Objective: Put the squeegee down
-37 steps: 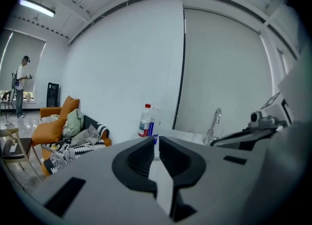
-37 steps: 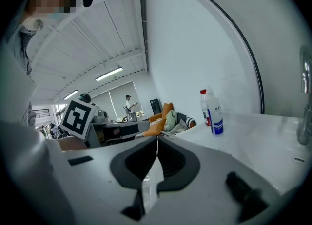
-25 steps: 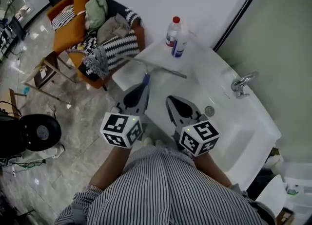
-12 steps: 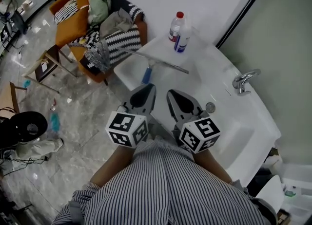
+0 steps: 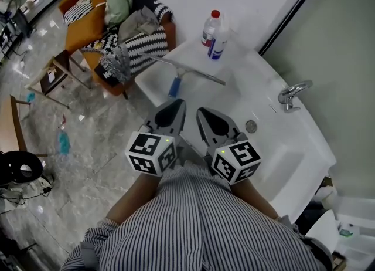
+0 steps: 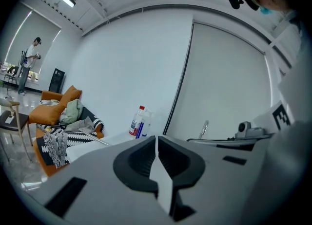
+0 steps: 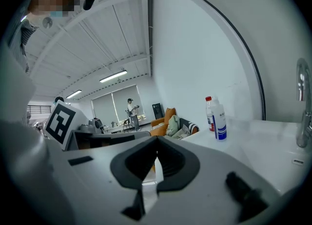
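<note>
Grey-striped shirt cloth (image 5: pixel 199 229) is filling the near edge of the head view, with the person standing at the front of the white sink (image 5: pixel 293 164). Just beyond the shirt, the left gripper (image 5: pixel 176 105) and the right gripper (image 5: pixel 202 112) are hovering side by side over the sink's front rim, both pointing toward its far end. In its own view the left gripper's jaws are pressing flat together with nothing between them. The right gripper's jaws are likewise meeting tip to tip, empty.

Past the grippers, the squeegee (image 5: pixel 184 69) is lying flat on the sink's counter end, clear of both grippers. Its blue handle (image 5: pixel 174 87) is pointing back toward the person and its long blade is running across the counter. At the sink's far corner, against the wall, a clear bottle with a red cap (image 5: pixel 209 29) and a white bottle with a blue label (image 5: pixel 217 44) are standing upright, close together. A chrome tap (image 5: pixel 291 95) is rising from the sink's wall-side rim, and a round drain (image 5: pixel 251 126) is showing in the basin near the right gripper. Beyond the sink's counter end, an orange armchair (image 5: pixel 88 29) heaped with clothes is sitting on the marble floor (image 5: pixel 88 146).
</note>
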Motion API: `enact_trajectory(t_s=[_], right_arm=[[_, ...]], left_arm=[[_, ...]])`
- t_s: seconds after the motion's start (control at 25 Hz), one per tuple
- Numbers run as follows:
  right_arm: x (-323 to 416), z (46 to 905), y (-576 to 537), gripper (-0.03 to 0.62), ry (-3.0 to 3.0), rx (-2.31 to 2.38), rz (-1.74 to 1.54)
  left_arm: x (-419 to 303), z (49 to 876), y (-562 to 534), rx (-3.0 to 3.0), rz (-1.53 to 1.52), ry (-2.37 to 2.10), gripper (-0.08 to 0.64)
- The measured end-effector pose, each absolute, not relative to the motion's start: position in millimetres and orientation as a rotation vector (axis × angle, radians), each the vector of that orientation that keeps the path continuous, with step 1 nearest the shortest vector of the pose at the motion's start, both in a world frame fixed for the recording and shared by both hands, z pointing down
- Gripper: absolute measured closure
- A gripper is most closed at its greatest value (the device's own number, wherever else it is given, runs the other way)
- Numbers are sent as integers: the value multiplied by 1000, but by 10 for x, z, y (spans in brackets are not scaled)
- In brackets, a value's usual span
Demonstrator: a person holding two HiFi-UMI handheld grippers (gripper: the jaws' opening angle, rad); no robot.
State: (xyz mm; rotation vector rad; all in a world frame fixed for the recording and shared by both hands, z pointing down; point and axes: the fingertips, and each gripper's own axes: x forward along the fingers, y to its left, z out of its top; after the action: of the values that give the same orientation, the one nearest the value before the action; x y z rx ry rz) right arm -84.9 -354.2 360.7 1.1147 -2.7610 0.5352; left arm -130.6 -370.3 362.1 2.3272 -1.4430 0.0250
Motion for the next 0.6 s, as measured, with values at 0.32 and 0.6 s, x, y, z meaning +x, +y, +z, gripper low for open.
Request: enact_trajectory(t_s=[0.32, 0.6], right_arm=[[-788, 3574, -3529, 575, -2771, 1150, 539], [-738, 3577, -3527, 577, -2751, 1187, 518]], left_arm=[[-1272, 3623, -3644, 2324, 19, -1428, 532], [-1263, 3616, -3617, 2326, 20, -1419, 532]])
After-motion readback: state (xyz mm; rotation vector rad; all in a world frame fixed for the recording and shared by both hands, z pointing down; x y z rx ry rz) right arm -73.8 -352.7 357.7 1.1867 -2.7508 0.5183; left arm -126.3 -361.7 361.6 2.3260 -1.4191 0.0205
